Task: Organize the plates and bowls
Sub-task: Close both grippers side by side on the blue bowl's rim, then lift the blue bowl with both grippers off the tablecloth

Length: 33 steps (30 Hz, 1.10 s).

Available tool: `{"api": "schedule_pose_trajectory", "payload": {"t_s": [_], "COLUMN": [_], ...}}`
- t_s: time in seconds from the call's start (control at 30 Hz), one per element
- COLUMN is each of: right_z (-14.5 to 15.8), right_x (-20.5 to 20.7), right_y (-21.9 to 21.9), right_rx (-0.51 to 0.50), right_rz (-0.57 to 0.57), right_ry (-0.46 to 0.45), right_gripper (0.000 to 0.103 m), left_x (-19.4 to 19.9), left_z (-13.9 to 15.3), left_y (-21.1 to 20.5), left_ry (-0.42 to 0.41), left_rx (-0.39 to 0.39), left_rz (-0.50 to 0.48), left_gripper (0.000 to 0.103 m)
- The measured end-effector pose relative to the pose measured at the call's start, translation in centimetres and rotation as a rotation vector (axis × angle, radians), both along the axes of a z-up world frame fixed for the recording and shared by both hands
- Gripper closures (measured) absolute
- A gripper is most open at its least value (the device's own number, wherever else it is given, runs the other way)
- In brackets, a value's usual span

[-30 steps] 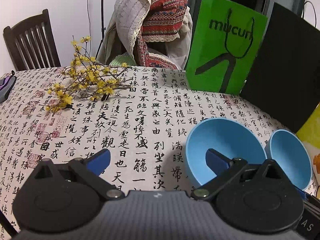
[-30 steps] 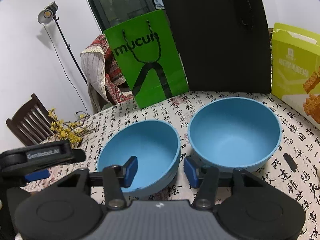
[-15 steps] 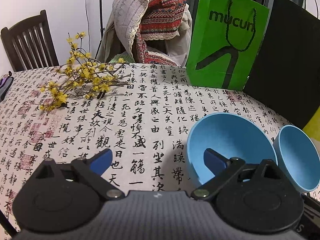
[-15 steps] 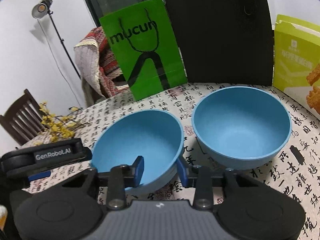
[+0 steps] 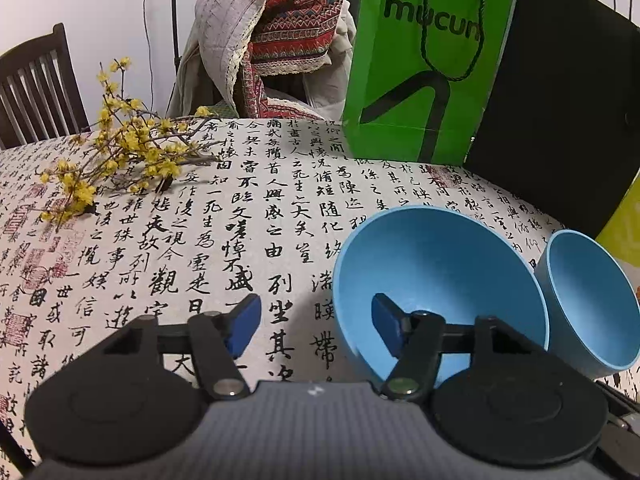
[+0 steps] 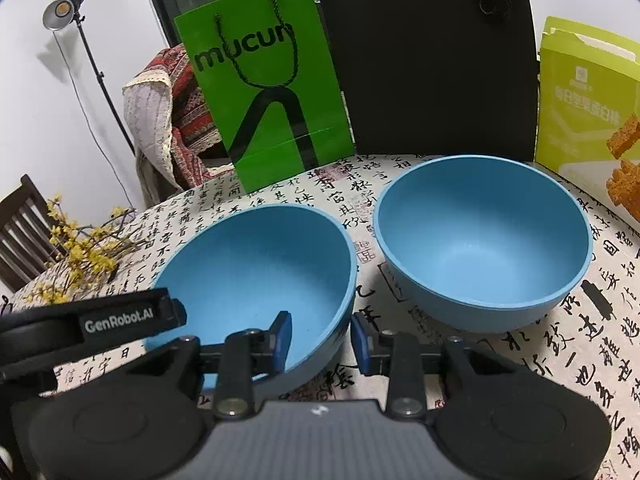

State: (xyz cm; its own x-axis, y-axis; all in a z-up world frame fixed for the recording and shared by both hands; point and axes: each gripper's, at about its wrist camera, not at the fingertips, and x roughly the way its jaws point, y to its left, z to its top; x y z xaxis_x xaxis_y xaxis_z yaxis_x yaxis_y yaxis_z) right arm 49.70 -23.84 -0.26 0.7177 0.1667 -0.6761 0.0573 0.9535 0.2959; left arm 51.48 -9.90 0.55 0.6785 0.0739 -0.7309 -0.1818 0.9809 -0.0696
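Observation:
Two light blue bowls stand side by side on a tablecloth printed with calligraphy. My left gripper (image 5: 316, 324) straddles the left rim of the nearer bowl (image 5: 432, 264): its right finger is inside and its left finger is over the cloth. Its jaws are closing, and a wide gap remains. My right gripper (image 6: 320, 338) straddles the right rim of that same bowl (image 6: 256, 264), also closing. The wall is between its pads, which do not press on it. The second bowl (image 6: 480, 248) sits untouched to the right.
A green paper bag (image 6: 264, 92) and a black bag (image 6: 424, 60) stand behind the bowls. A yellow-green snack box (image 6: 584, 100) stands at the right. A branch of yellow flowers (image 5: 116, 152) lies at the far left, before a cloth-draped chair (image 5: 280, 32).
Both grippers have come down and closer to the left bowl. The left jaws have narrowed a lot, and the right jaws have narrowed around the bowl's right rim.

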Motion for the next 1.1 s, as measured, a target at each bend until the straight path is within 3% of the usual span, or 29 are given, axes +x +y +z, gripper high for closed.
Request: {"api": "schedule_pose_trajectory", "payload": {"t_s": [0.2, 0.33, 0.5, 1.1], "right_z": [-1.2, -2.0, -2.3, -2.6], "right_x": [0.9, 1.4, 1.6, 1.6], "right_y": [-0.1, 0.0, -0.4, -0.9], "right_rx": [0.003, 0.014, 0.043, 0.070], "right_rz": [-0.012, -0.011, -0.017, -0.016], "right_ry": [0.032, 0.058, 0.066, 0.077], "right_gripper": [0.084, 0.087, 0.092, 0.093], "left_x": [0.5, 0.7, 1.0, 0.8], "left_z": [-0.3, -0.5, -1.1, -0.8], "left_y": [-0.4, -0.5, -0.6, -0.9], "left_ry": [-0.008, -0.008, 0.005, -0.015], "left_rx": [-0.008, -0.022, -0.012, 0.032], "left_rz": [-0.013, -0.041, -0.036, -0.046], "left_gripper": [0.063, 0.085, 0.089, 0.093]}}
